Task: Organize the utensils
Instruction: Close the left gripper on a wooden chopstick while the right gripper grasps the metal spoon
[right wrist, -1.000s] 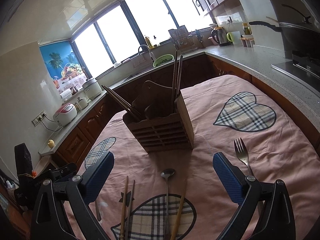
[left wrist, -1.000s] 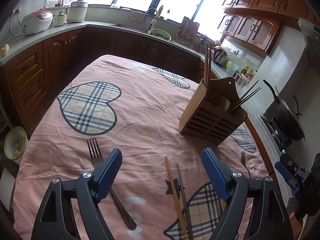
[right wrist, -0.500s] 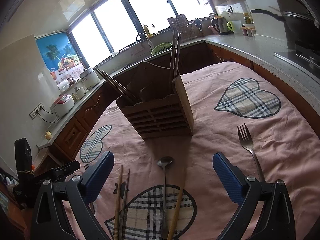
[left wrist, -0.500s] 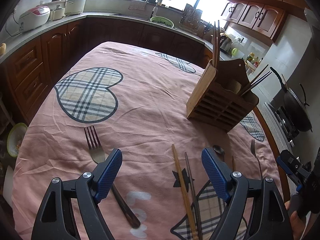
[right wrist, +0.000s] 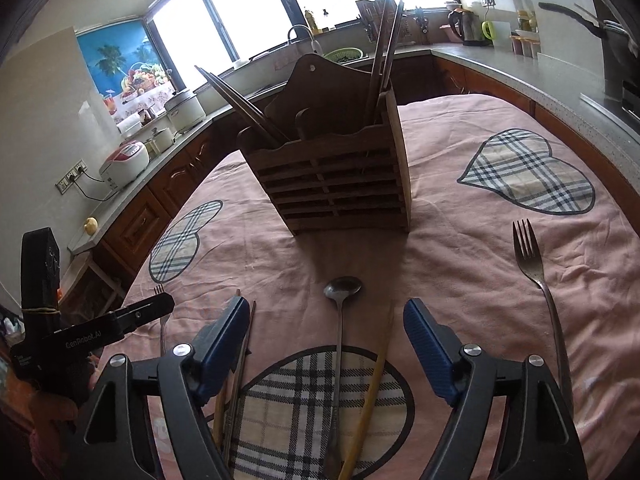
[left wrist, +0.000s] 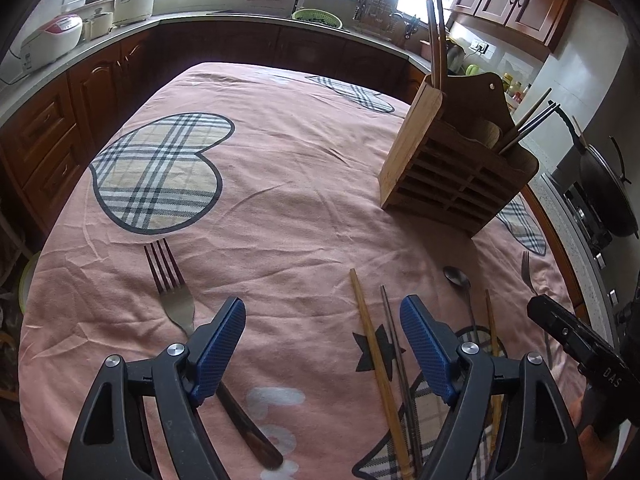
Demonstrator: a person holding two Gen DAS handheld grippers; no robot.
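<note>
Both grippers are just hanging in the air side by side, pointing toward the far end with jaws spread wide and nothing between the blue pads. The left gripper (left wrist: 322, 344) sits on the left, the right gripper (right wrist: 326, 346) on the right. Each one's black body pokes into the edge of the other's view, tilted slightly downward.

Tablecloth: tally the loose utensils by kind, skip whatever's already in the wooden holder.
Forks: 2
Spoon: 1
Chopsticks: 3
Total: 6
</note>
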